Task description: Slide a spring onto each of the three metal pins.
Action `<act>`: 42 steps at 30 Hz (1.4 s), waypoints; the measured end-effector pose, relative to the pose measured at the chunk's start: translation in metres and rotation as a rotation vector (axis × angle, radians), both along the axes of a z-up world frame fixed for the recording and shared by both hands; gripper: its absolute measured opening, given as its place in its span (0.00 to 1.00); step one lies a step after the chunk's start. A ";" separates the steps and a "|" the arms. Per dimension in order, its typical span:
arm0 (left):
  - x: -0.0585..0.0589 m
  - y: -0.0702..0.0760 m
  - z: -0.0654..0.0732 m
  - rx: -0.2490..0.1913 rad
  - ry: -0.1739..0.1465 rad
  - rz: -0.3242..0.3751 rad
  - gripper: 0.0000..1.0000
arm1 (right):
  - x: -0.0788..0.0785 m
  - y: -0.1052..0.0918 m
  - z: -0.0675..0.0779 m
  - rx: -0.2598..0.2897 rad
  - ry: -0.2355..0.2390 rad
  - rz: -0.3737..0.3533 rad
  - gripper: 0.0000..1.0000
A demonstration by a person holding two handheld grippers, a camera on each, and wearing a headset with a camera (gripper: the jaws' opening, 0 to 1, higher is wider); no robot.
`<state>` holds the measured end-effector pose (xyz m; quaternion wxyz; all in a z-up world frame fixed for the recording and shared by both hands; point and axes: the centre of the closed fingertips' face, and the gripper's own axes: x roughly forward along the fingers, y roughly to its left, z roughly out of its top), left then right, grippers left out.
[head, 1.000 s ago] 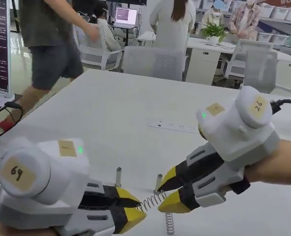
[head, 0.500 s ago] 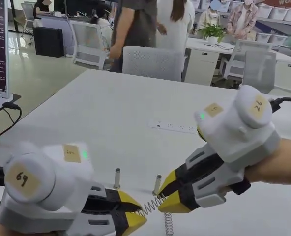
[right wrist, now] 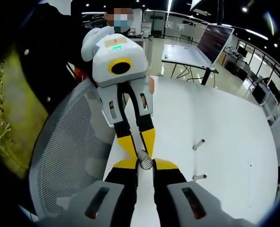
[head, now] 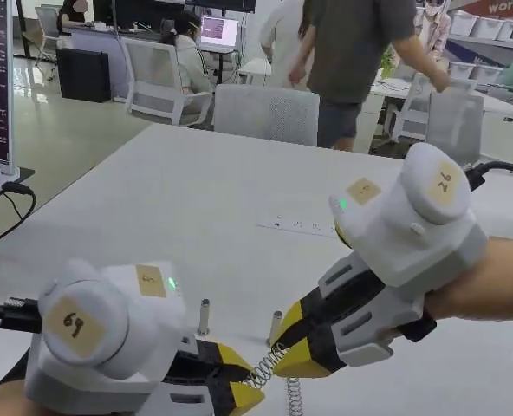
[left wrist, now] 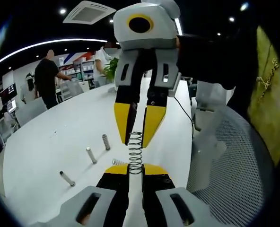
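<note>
At the lower centre of the head view, a thin coil spring point(head: 266, 367) bridges two tips. The left hand-held gripper point(head: 250, 386) pinches one end and the right hand-held gripper point(head: 282, 354) pinches the other. The spring looks light, bendy and apt to flick away, so a hold near one end suits. Three bare metal pins point(left wrist: 91, 155) stand on the white surface point(head: 196, 217). What may be another spring point(head: 293, 394) is cut off at the bottom edge.
</note>
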<state>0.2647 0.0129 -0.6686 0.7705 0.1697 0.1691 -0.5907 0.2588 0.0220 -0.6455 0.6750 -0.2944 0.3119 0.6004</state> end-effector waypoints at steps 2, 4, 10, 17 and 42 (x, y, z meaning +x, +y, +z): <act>0.000 -0.001 0.000 -0.001 -0.001 -0.003 0.01 | -0.002 0.003 0.002 0.003 0.000 0.008 0.09; -0.001 -0.001 -0.001 -0.001 -0.005 -0.004 0.01 | -0.002 0.002 0.001 -0.001 0.002 0.008 0.09; -0.002 -0.002 -0.001 -0.009 -0.007 -0.010 0.01 | -0.005 0.000 -0.002 -0.018 0.035 0.007 0.11; -0.004 -0.006 0.004 -0.031 -0.010 -0.020 0.01 | -0.005 -0.003 -0.006 -0.048 0.061 0.023 0.12; -0.004 -0.014 0.011 -0.064 -0.011 -0.022 0.01 | -0.006 -0.006 -0.010 -0.082 0.084 0.053 0.09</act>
